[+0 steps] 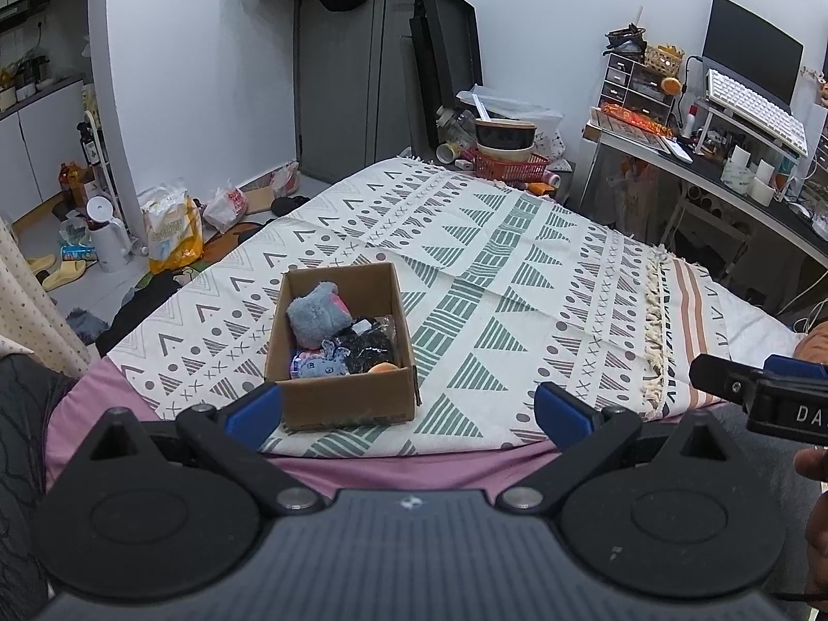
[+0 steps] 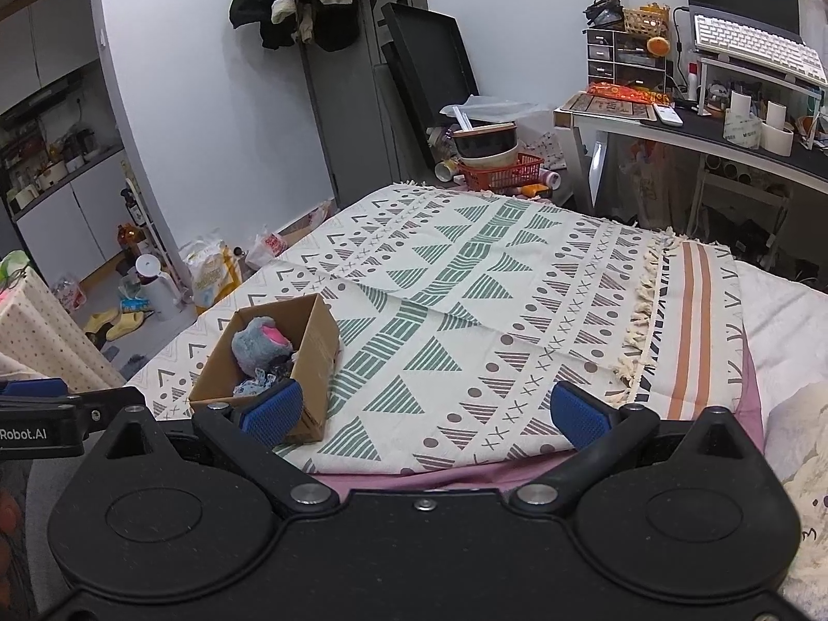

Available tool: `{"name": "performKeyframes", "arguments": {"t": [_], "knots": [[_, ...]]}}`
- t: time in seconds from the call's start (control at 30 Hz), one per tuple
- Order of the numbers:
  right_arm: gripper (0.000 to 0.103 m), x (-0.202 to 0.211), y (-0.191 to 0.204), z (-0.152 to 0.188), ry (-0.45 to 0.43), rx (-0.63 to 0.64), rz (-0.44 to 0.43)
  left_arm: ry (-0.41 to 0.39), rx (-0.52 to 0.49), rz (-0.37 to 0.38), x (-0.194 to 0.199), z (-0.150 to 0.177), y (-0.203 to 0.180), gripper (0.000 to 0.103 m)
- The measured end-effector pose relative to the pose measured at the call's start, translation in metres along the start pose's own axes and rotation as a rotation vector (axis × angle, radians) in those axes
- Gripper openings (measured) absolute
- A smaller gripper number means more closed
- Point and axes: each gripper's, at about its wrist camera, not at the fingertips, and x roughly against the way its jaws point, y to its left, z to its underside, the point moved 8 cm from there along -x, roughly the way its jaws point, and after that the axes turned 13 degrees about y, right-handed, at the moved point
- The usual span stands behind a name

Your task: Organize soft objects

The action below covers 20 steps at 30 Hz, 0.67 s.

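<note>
Left wrist view is showing the left gripper (image 1: 409,409) hanging wide open before the cardboard box (image 1: 341,393) holding soft toys (image 1: 315,313); the right gripper (image 2: 424,411) is gaping wide too.

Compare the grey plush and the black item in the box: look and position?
The grey plush is fuzzy with a pink patch and sits at the far end of the cardboard box; the black item looks glossy, apparently bagged in clear plastic, and lies nearer the camera. The plush stands taller. Both rest inside the box.
</note>
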Motion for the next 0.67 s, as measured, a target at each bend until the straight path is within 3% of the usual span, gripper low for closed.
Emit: {"name": "performKeyframes", "arguments": {"t": [0.67], "knots": [[0.103,0.004,0.002,0.000,-0.010,-0.002,-0.006,-0.012,-0.016,-0.001,0.010,0.001,-0.005,0.102]]}}
